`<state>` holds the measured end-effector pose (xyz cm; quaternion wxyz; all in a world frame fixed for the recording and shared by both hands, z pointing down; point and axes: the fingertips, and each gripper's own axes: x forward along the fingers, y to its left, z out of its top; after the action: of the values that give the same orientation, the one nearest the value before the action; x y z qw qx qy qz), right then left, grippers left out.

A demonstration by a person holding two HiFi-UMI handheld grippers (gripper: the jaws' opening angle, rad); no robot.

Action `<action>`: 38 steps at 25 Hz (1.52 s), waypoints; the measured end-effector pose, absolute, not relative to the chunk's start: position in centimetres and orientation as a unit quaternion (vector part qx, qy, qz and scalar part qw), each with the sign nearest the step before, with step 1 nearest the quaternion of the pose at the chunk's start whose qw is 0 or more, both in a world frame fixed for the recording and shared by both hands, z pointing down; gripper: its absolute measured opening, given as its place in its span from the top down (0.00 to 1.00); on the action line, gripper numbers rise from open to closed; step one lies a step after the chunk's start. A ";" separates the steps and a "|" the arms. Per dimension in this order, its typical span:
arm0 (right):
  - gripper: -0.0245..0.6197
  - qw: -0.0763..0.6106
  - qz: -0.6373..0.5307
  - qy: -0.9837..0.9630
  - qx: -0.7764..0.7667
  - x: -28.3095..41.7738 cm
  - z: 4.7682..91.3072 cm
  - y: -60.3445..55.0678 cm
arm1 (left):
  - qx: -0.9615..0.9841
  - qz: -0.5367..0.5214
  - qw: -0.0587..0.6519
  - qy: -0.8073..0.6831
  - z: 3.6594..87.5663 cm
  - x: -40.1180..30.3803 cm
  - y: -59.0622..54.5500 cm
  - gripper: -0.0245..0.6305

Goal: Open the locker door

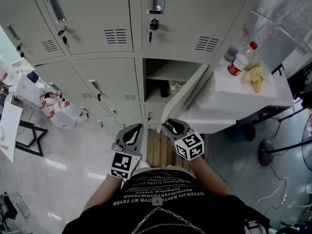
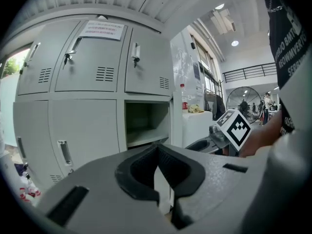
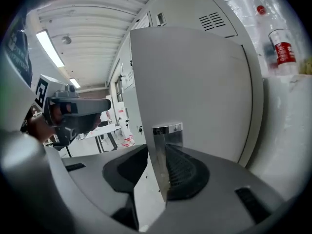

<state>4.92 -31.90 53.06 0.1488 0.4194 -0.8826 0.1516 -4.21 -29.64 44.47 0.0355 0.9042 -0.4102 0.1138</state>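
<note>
The right gripper (image 3: pixel 158 152) is pinching the free edge of the locker door (image 3: pixel 195 87), its pads bearing on either face of the panel right where the chrome latch plate (image 3: pixel 168 130) is sitting. Gripping there, farthest from the hinges, is giving the person the most leverage for swinging the panel, and the plate is probably offering a stiffer lip than bare painted sheet. The door is standing well out from the bank of lockers and is exposing the compartment (image 1: pixel 163 79) behind it, where a shelf and some small items I cannot identify are showing. Judging by that angle, the opening is looking largely accomplished, with perhaps only a little widening left. The left gripper (image 2: pixel 157 150) is hanging just beside the right one, low in front of the person's torso, with its pad tips pressing together and nothing between them. It is taking no part in the pull and seems to be sitting on the closed-locker side so that it is not blocking the door's arc. Further out, a white counter (image 1: pixel 234 96) is standing close on the door's far side, carrying a red-labelled bottle (image 1: pixel 238 63) and a yellow cloth (image 1: pixel 255 77). I cannot tell whether the panel is touching it, but it is likely limiting further travel. Above, the upper lockers are sitting shut, with keys (image 1: pixel 153 27) dangling from their locks.
</note>
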 end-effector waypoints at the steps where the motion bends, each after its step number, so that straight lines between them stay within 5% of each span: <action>1: 0.79 0.149 0.151 -0.885 0.414 5.4 53.0 -31.5 | 0.906 0.115 0.033 -0.406 44.4 -3.2 -29.4 0.97; 17: 0.82 0.132 0.162 -0.903 0.376 13.1 53.2 -25.8 | 0.912 0.119 0.038 -0.390 44.6 5.4 -26.0 0.97; 31: 0.85 0.141 0.140 -0.900 0.388 16.7 51.0 -21.7 | 0.907 0.111 0.024 -0.405 42.3 6.1 -22.2 0.97; 38: 0.97 0.116 0.072 -0.906 0.400 17.8 44.8 -18.7 | 0.898 0.096 0.013 -0.430 40.0 4.9 -20.3 0.97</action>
<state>17.81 -18.72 44.78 0.1157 0.3998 -0.9064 0.0721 4.89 -20.30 39.98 0.0130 0.8977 -0.4299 0.0960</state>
